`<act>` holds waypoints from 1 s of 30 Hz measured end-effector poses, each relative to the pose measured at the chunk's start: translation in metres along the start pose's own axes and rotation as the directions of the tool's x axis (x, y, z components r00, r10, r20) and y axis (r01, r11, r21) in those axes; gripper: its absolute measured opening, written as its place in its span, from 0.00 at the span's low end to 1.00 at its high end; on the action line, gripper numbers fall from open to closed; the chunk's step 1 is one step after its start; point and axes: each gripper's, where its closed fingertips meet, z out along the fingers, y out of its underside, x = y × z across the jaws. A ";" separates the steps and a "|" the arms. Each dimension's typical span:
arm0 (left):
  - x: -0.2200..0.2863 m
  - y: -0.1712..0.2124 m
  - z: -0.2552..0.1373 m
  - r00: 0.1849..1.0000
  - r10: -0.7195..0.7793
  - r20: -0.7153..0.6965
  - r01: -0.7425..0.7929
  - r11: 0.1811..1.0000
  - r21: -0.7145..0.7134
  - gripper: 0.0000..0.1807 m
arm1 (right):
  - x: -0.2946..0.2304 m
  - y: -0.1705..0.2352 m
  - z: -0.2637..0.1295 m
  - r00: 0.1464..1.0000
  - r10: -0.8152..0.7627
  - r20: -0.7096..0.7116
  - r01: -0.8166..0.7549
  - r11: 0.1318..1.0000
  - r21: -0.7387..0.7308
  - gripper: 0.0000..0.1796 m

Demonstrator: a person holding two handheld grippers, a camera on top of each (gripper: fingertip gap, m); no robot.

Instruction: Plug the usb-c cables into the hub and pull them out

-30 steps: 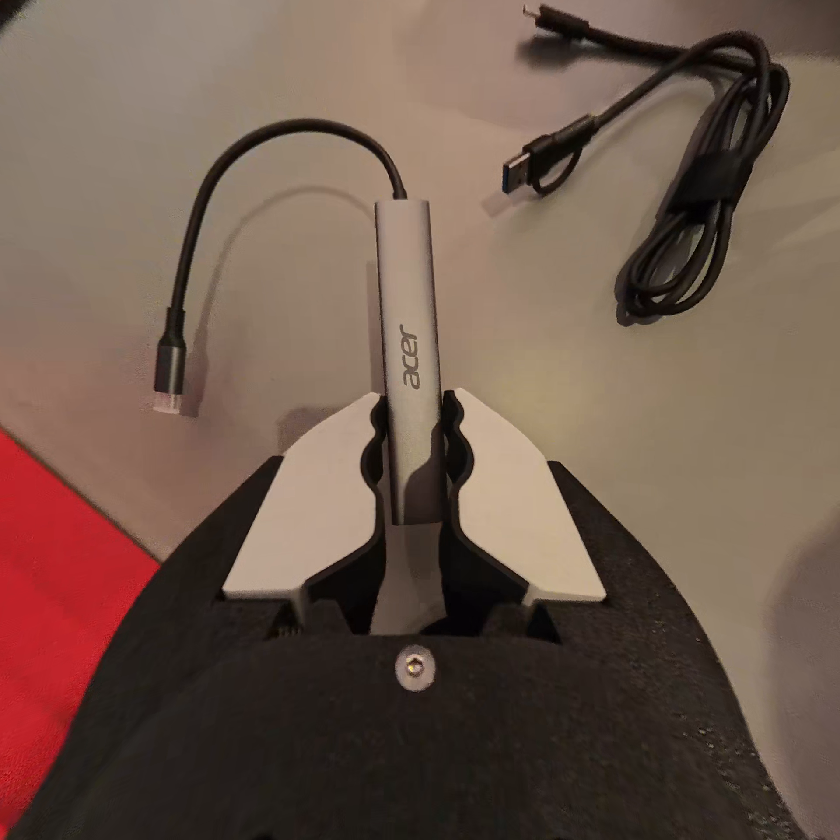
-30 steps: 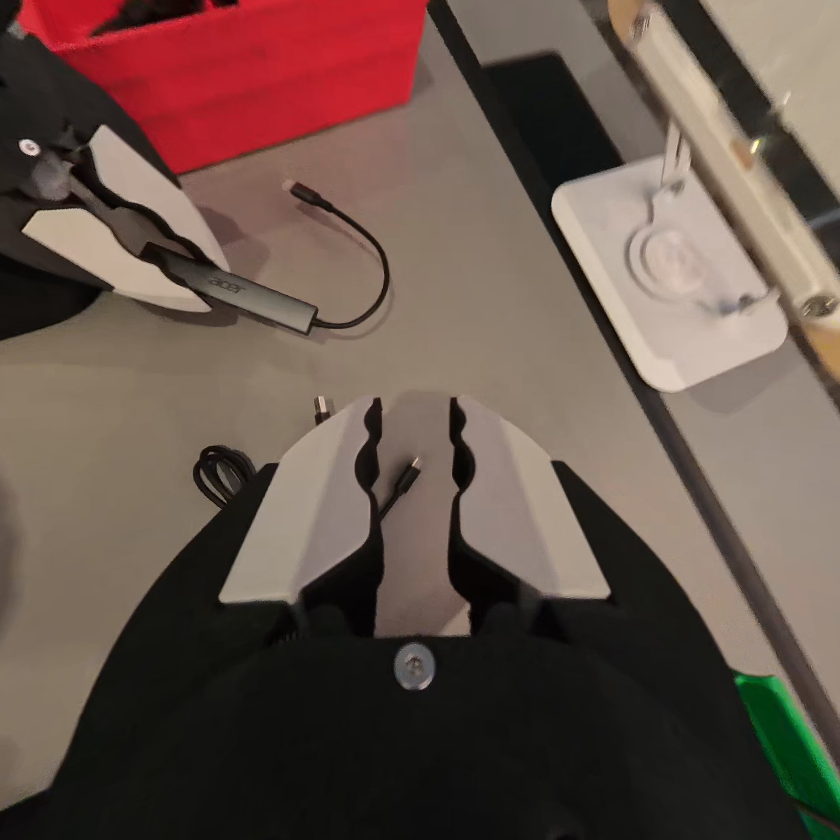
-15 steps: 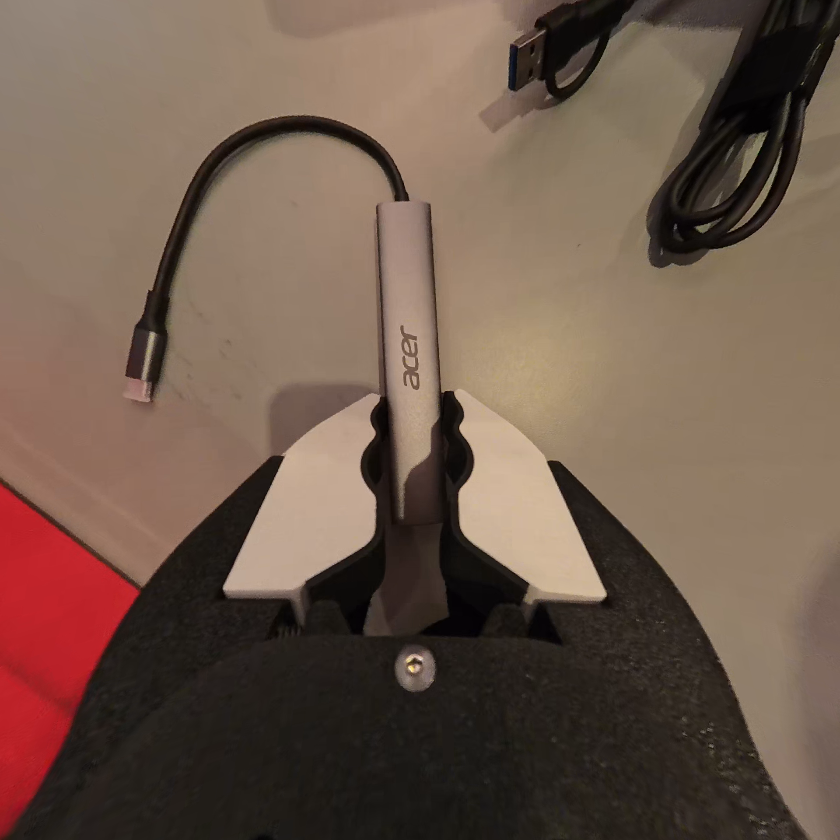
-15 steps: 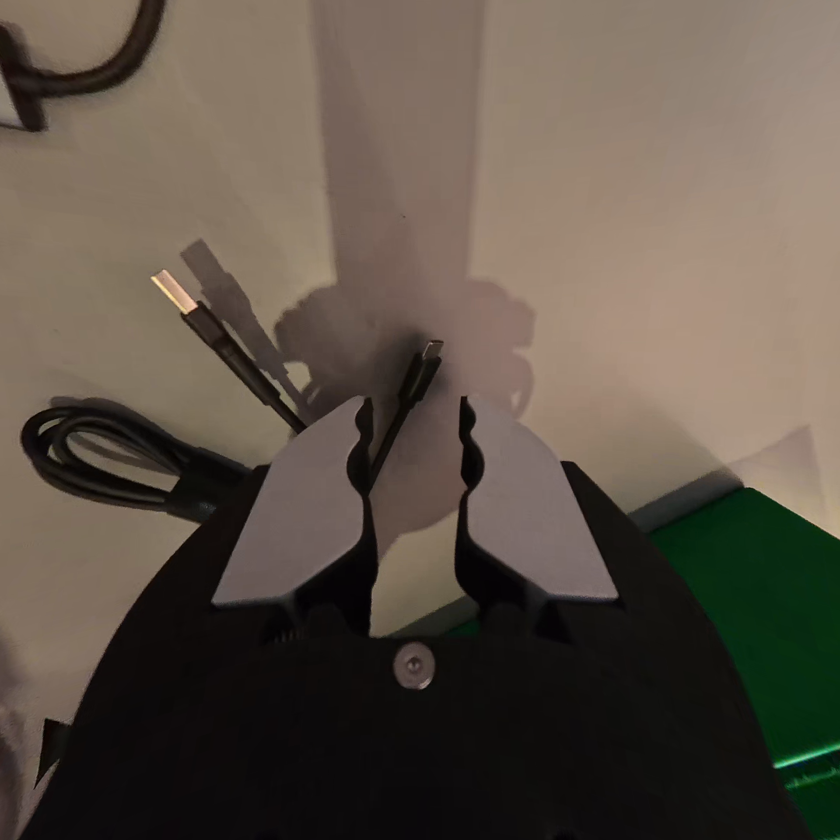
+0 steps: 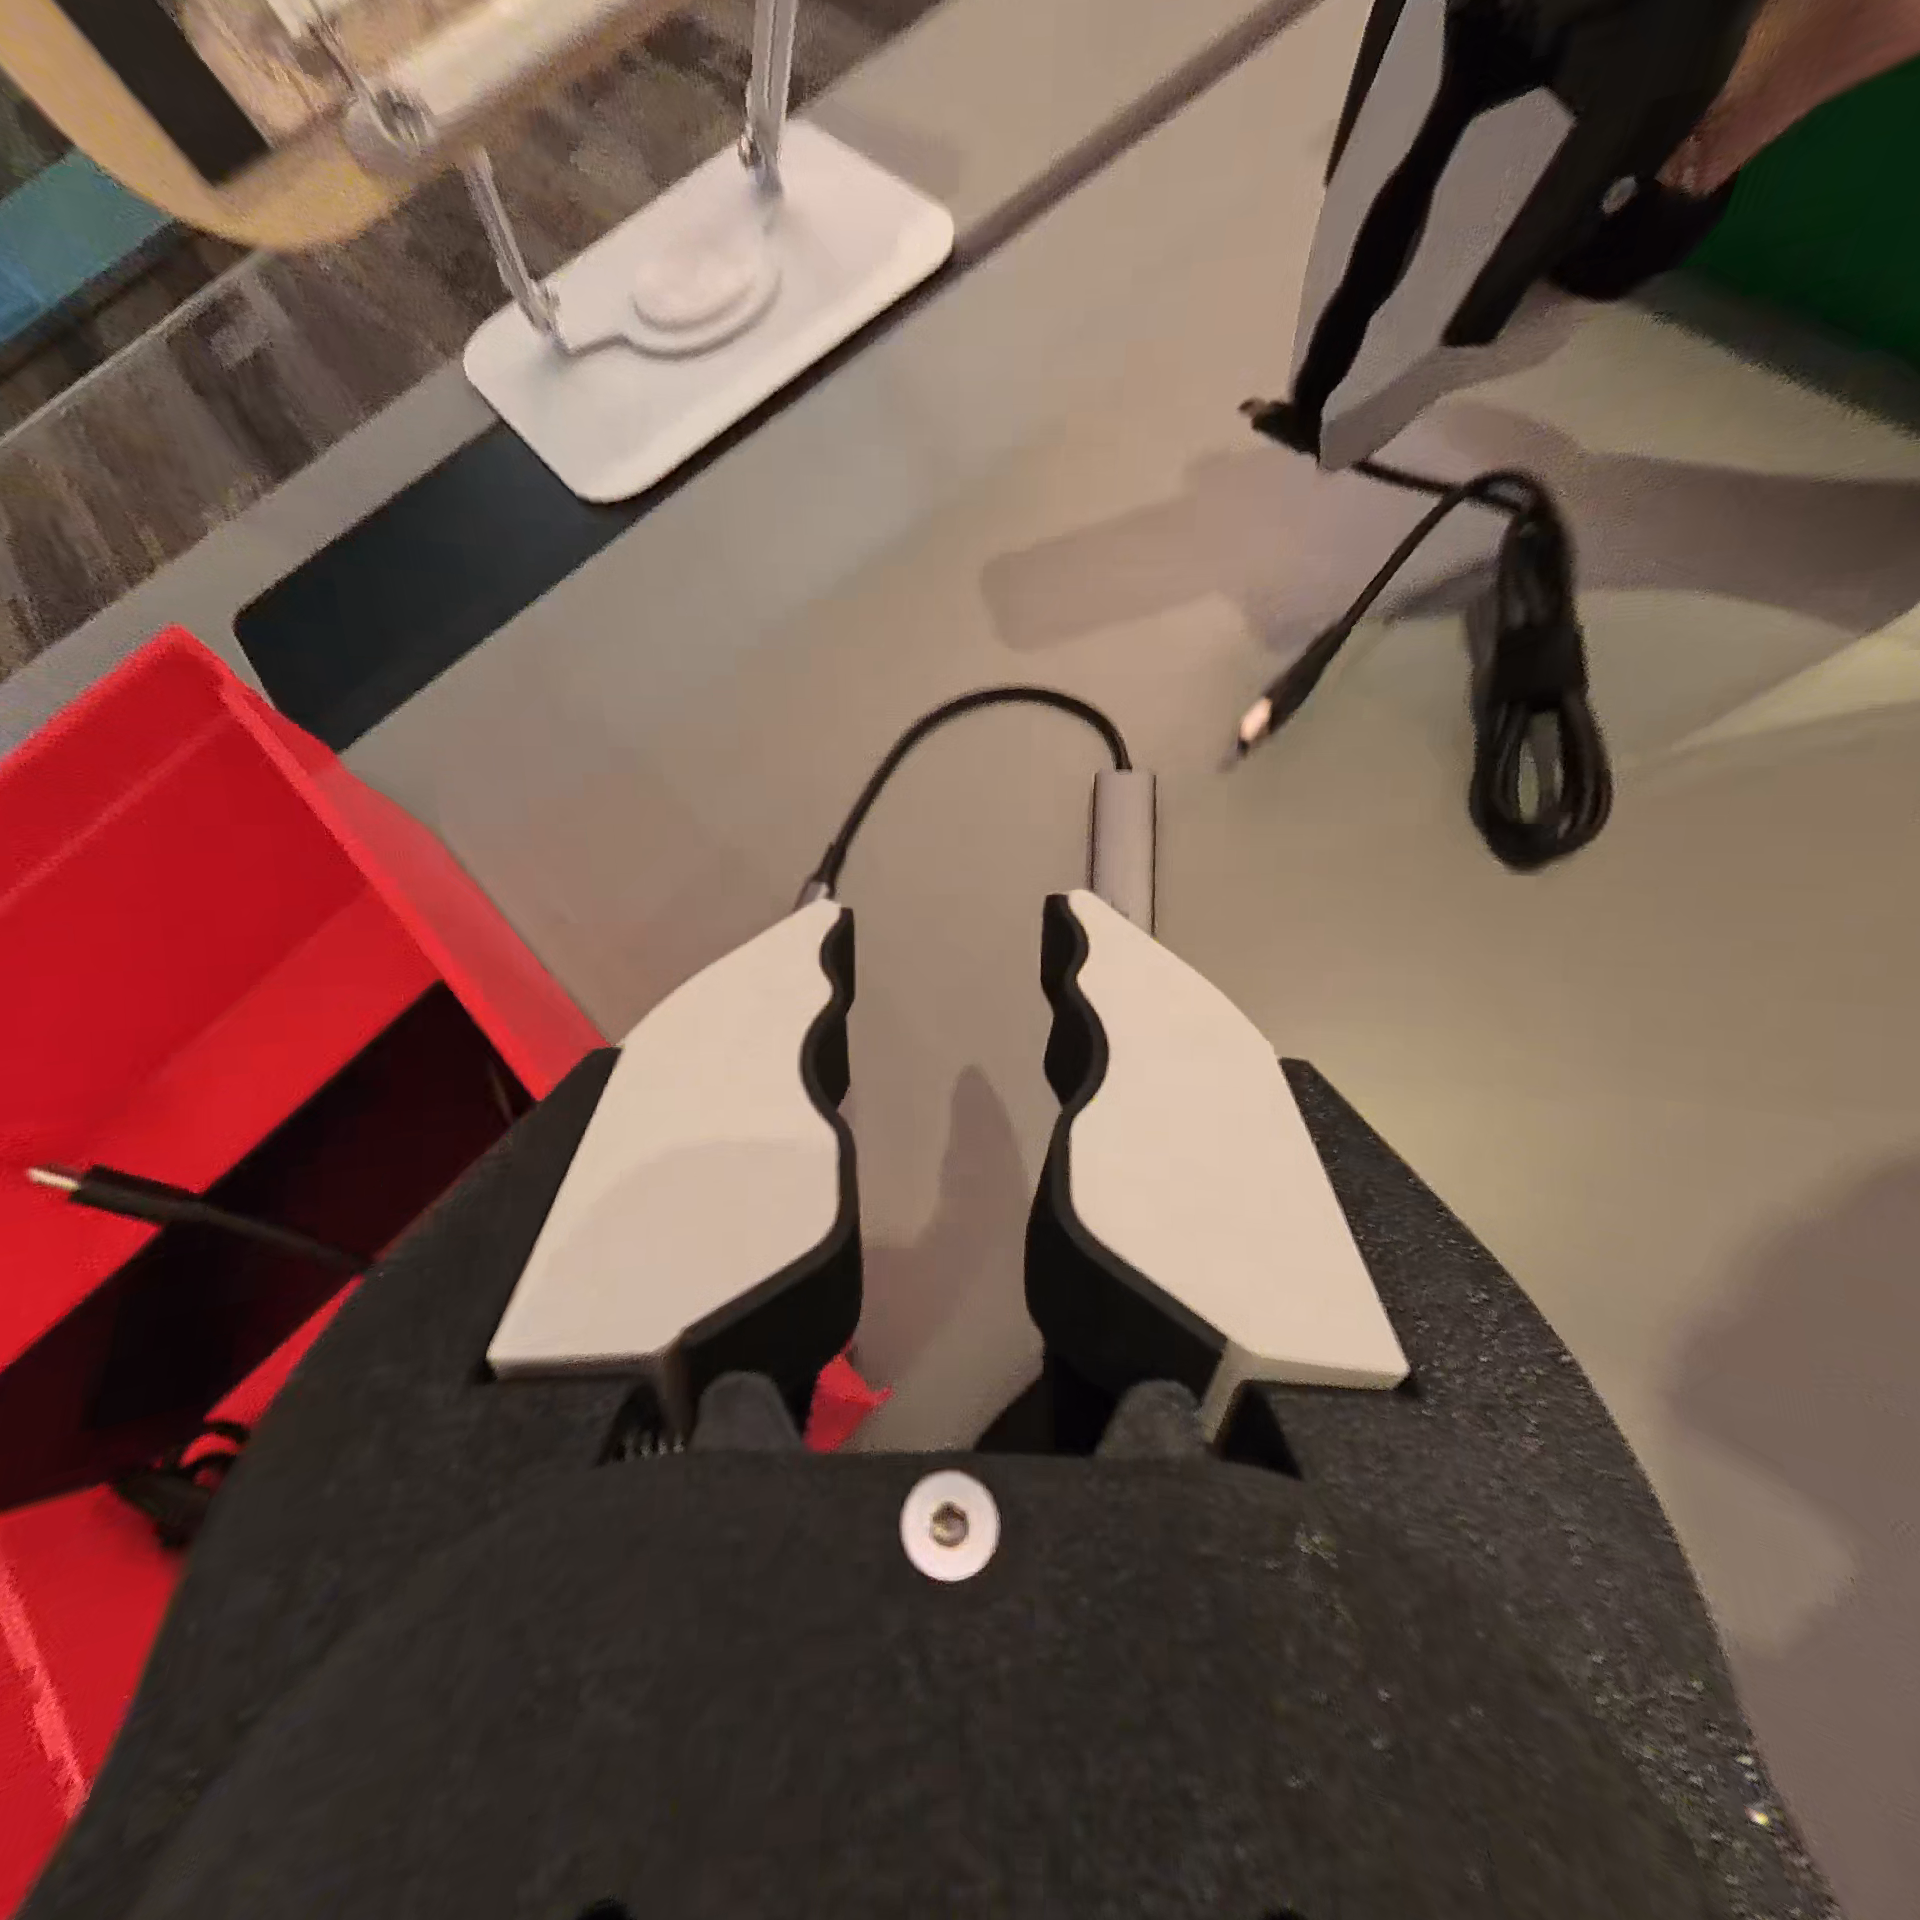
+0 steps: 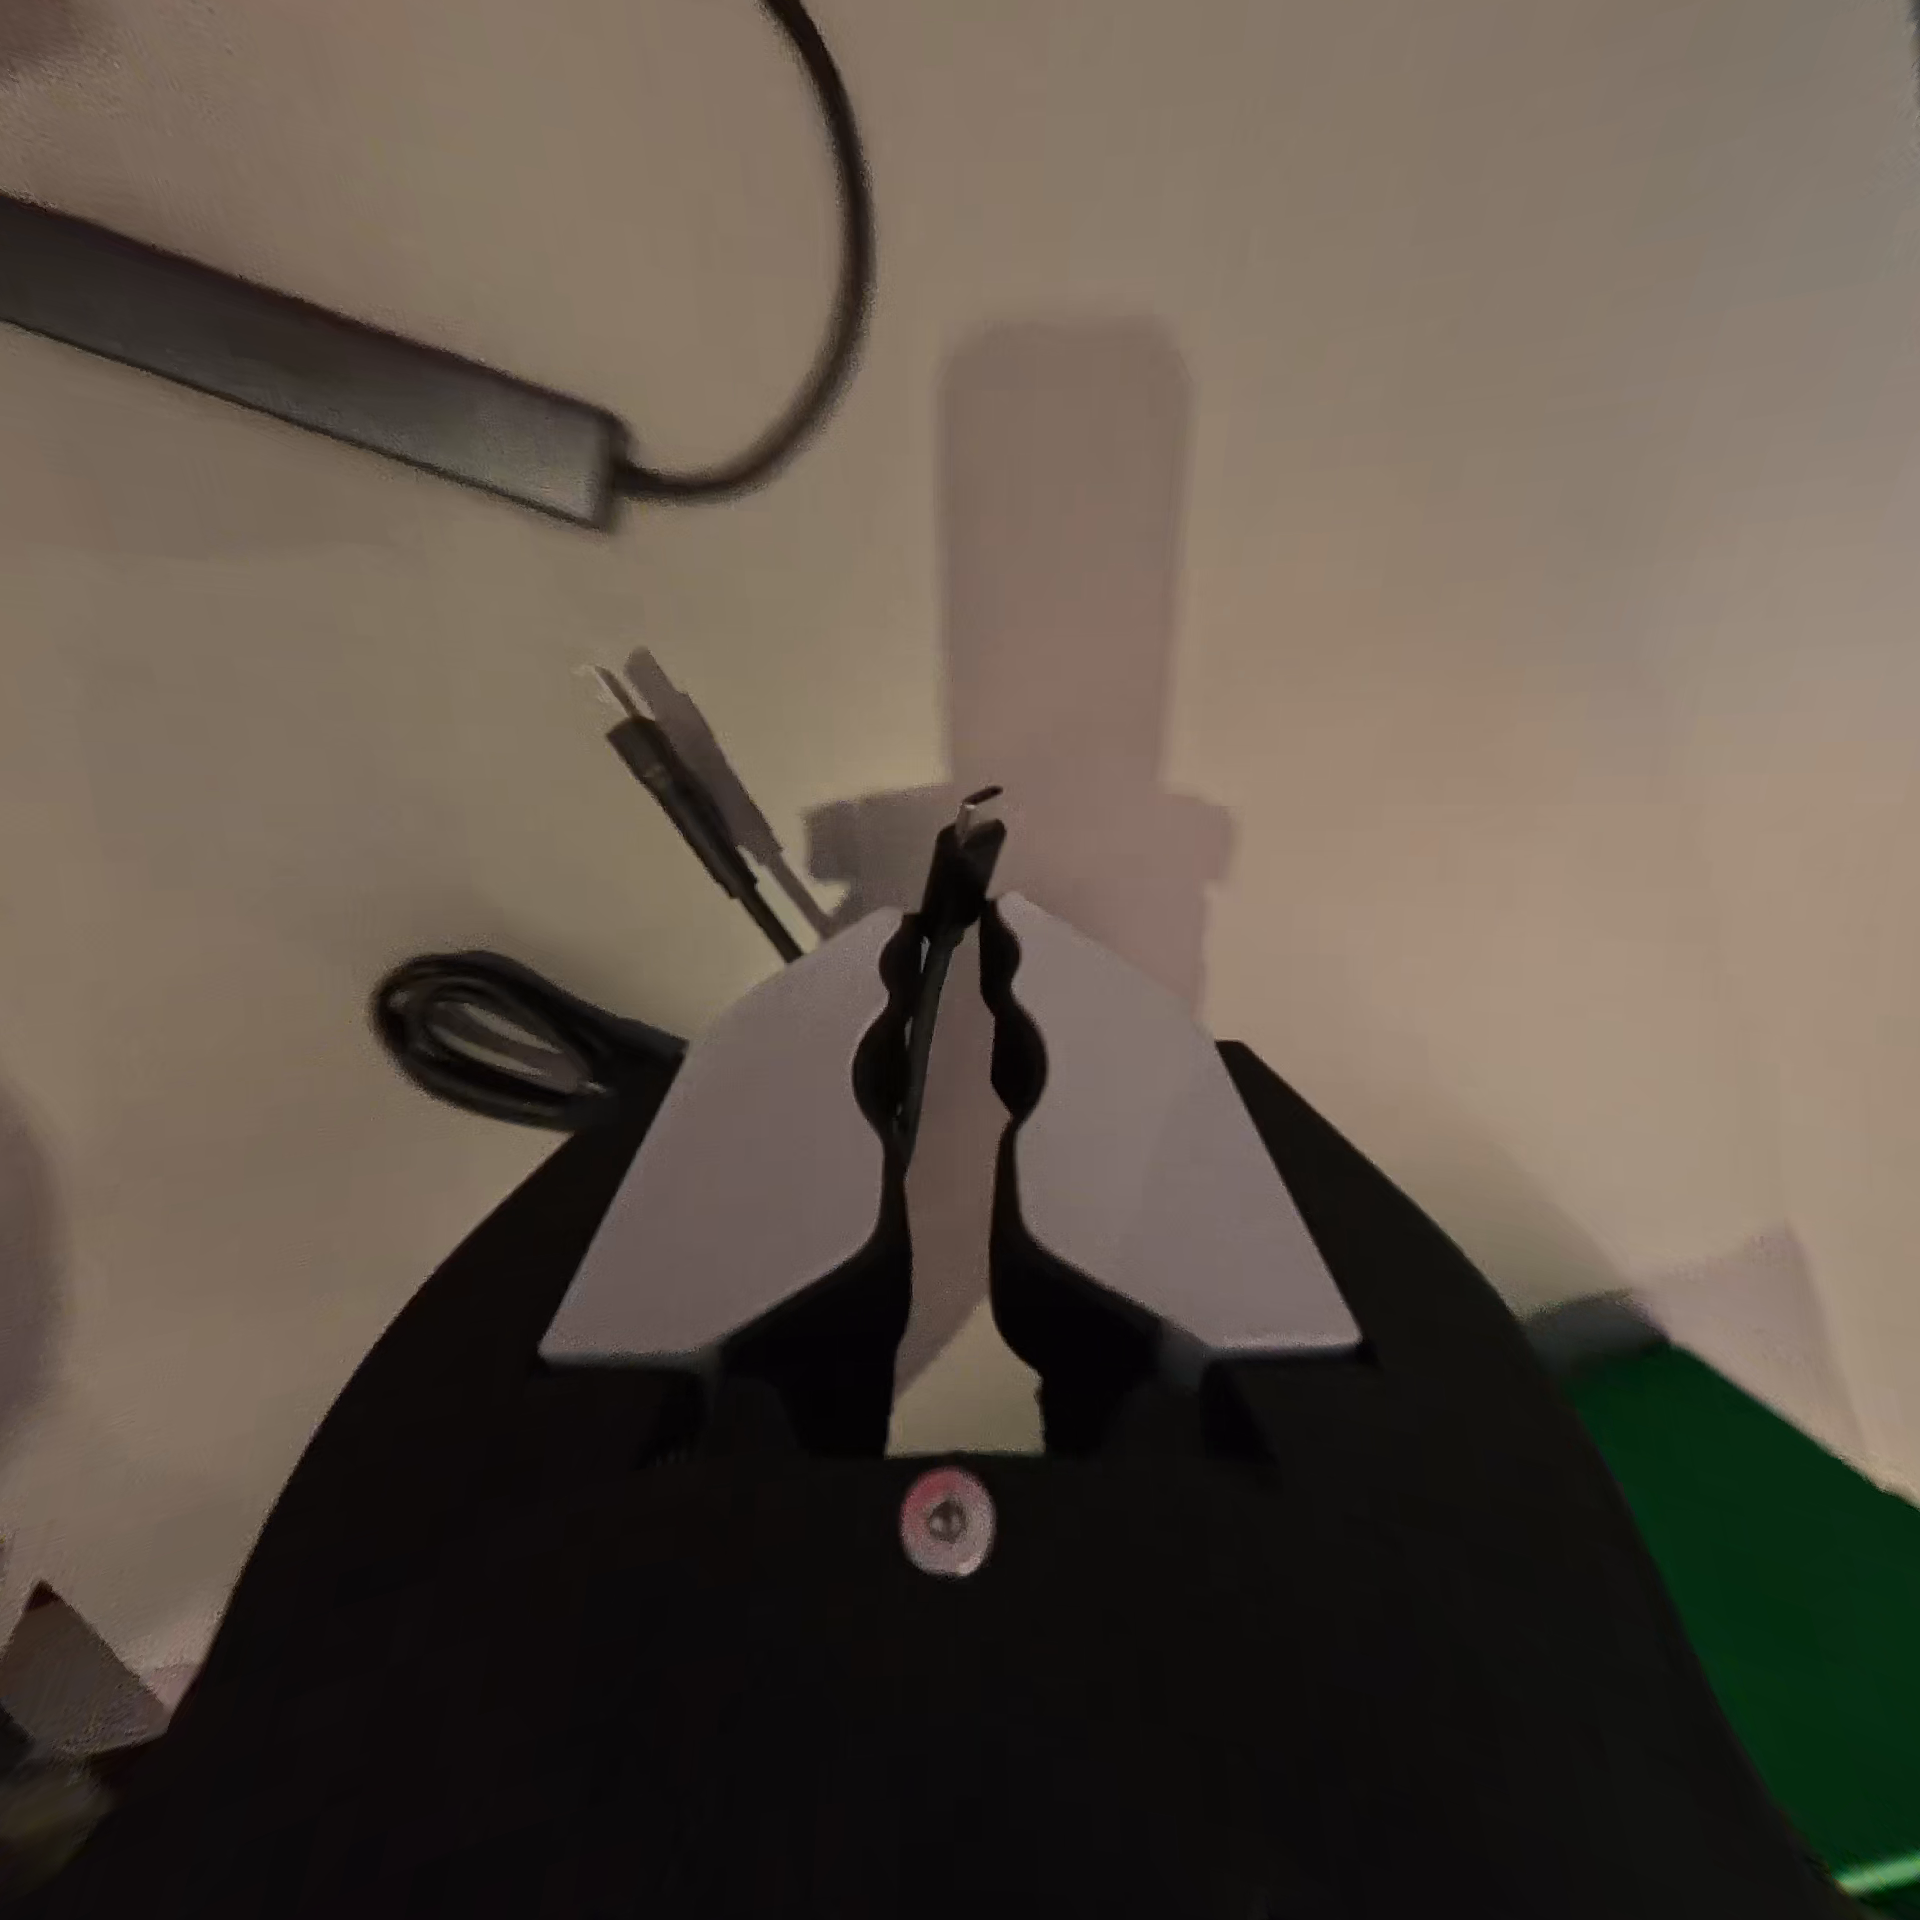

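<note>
The grey hub [image 5: 1124, 842] lies flat on the table just beyond my right finger tip, its short black lead [image 5: 997, 707] looping left. My left gripper [image 5: 948, 914] is open and empty, hovering behind the hub. My right gripper [image 6: 951, 914] is shut on the black USB-C plug [image 6: 971, 842], which sticks out past the fingertips. It also shows far right in the left wrist view [image 5: 1340, 416], pointing down at the table. The cable's coiled bundle [image 5: 1538, 748] and its other plug [image 5: 1262, 717] lie on the table. The hub [image 6: 312, 374] shows at upper left in the right wrist view.
A red bin [image 5: 156, 883] stands at the left and holds another black cable [image 5: 62, 1179]. A white stand base [image 5: 717, 312] sits at the table's far edge. A green bin [image 6: 1766, 1558] is at the right. Some 20 cm of space lies between my two pairs of fingers. The hub [image 6: 312, 374] lies around 12 cm away from my left fingertips.
My left gripper has let go of the hub, opened and drawn back. My right gripper has closed on the USB-C plug.
</note>
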 end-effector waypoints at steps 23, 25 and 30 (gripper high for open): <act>0.102 -0.111 0.028 0.667 0.543 -0.511 -0.315 0.826 0.467 0.05 | -0.094 -0.056 -0.095 0.810 -0.548 0.211 0.297 0.692 0.658 0.06; 0.104 -0.113 0.021 0.643 0.569 -0.512 -0.319 0.807 0.496 0.05 | -0.098 -0.056 -0.101 0.792 -0.562 0.236 0.277 0.677 0.682 0.06; 0.088 -0.131 0.005 0.728 0.527 -0.439 -0.288 0.815 0.502 0.04 | -0.095 -0.070 -0.118 0.825 -0.513 0.237 0.179 0.636 0.751 0.15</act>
